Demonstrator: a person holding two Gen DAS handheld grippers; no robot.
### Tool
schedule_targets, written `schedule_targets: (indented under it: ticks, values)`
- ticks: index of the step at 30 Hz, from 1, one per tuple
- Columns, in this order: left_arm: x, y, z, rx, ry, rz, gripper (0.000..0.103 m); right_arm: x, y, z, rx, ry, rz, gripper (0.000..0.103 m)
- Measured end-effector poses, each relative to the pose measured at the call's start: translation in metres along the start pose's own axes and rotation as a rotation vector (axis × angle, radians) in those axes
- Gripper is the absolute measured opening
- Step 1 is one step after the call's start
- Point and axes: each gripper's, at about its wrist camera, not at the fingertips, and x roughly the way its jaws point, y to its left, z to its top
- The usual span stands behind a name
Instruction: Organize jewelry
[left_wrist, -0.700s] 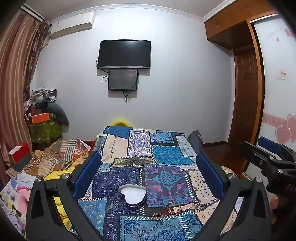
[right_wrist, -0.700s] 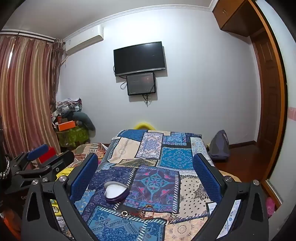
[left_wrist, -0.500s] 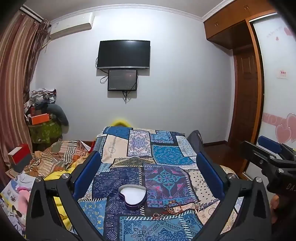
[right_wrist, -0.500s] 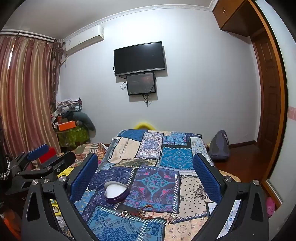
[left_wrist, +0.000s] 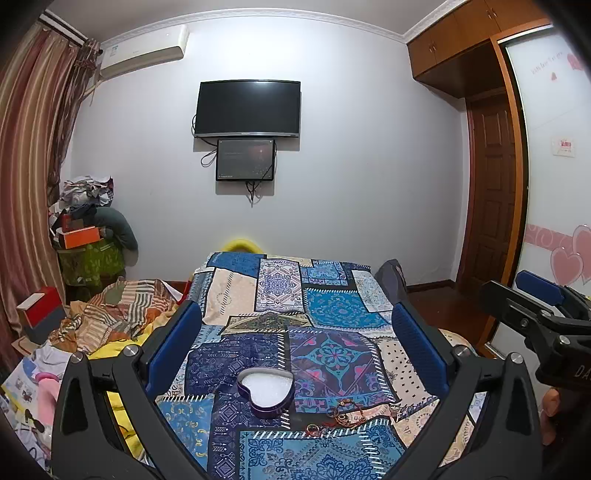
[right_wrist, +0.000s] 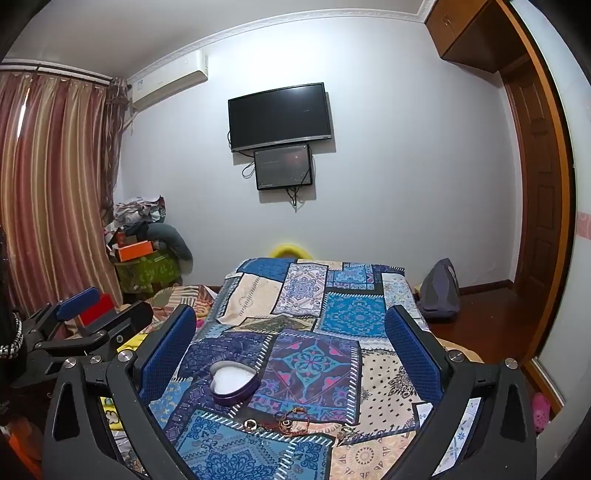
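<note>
Both grippers are held above the near end of the bed, jaws wide apart, nothing between them.

Heart-shaped tin (left_wrist: 266, 390), lid off, pale lining showing, sits on the patchwork quilt (left_wrist: 332, 310). From your left gripper (left_wrist: 295, 350) it lies at about 6 o'clock, slightly left of centre line. From your right gripper (right_wrist: 290, 349) it lies at about 7 o'clock, well toward the left finger.

Jewelry cluster (left_wrist: 341, 413), a bracelet or chain with a ring or two, lies loose on the quilt just beside the tin, toward you and to its right. Pieces are too small to count. In the right wrist view the cluster sits at about 6 o'clock, nearly centred between the jaws; a single ring (right_wrist: 251, 424) lies left of the rest.

The strand's long axis runs roughly 9-to-3, across both jaw gaps, so the fingers would straddle its length, not its width.

Judgement: your right gripper lines up better on the jewelry and the left on the tin. Nothing is in the tin yet. A thin chain on soft cloth may snag the fabric when pinched.
</note>
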Motion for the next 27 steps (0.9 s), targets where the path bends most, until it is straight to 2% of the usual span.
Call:
schedule_targets:
  ticks: [27]
  values:
    - [0.0007, -0.0041, -0.0053, 0.015, 0.007, 0.012, 0.103, 0.0022, 0.0024, -0.0031, 0.006, 0.008, 0.002, 0.101]
